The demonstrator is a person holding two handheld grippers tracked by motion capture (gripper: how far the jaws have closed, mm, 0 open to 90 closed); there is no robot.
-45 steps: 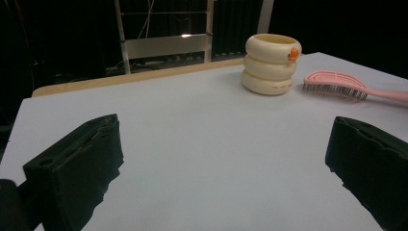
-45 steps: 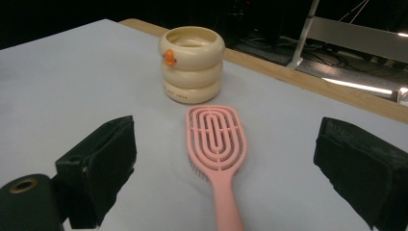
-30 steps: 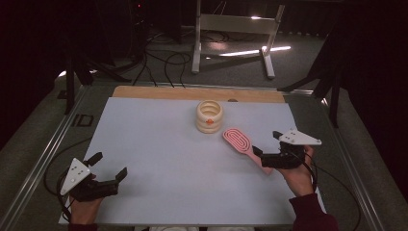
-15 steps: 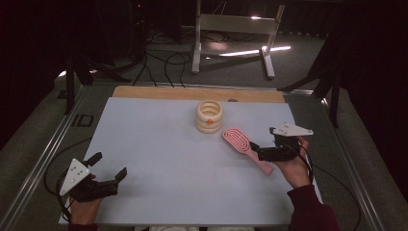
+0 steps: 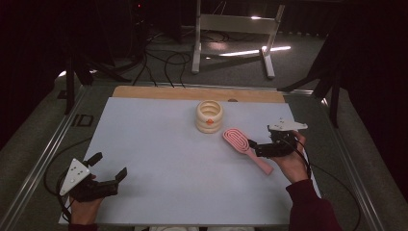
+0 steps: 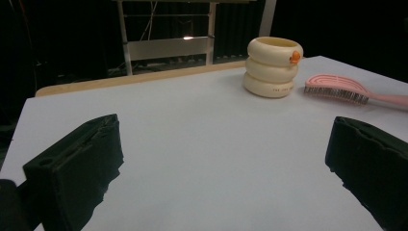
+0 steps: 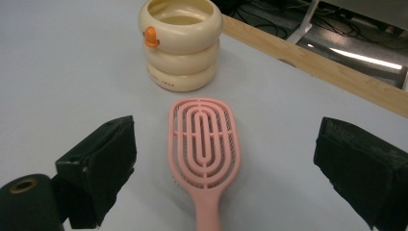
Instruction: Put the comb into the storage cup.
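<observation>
Hairbrush (image 7: pixel 204 144) lies bristles down between the wide-open jaws of the right gripper (image 5: pixel 260 148), which has moved forward over its handle within the last second, so a grasp looks close. Beyond the brush stands the cream holder (image 7: pixel 180 43). The left gripper (image 5: pixel 108 171) rests wide open, well apart.

In our right gripper view, the pink brush (image 7: pixel 206 144) is running off the bottom edge between the fingers (image 7: pixel 98 163), cutting off its handle. Small lettering on the cream holder (image 7: pixel 180 41) beyond is staying unreadable.
</observation>
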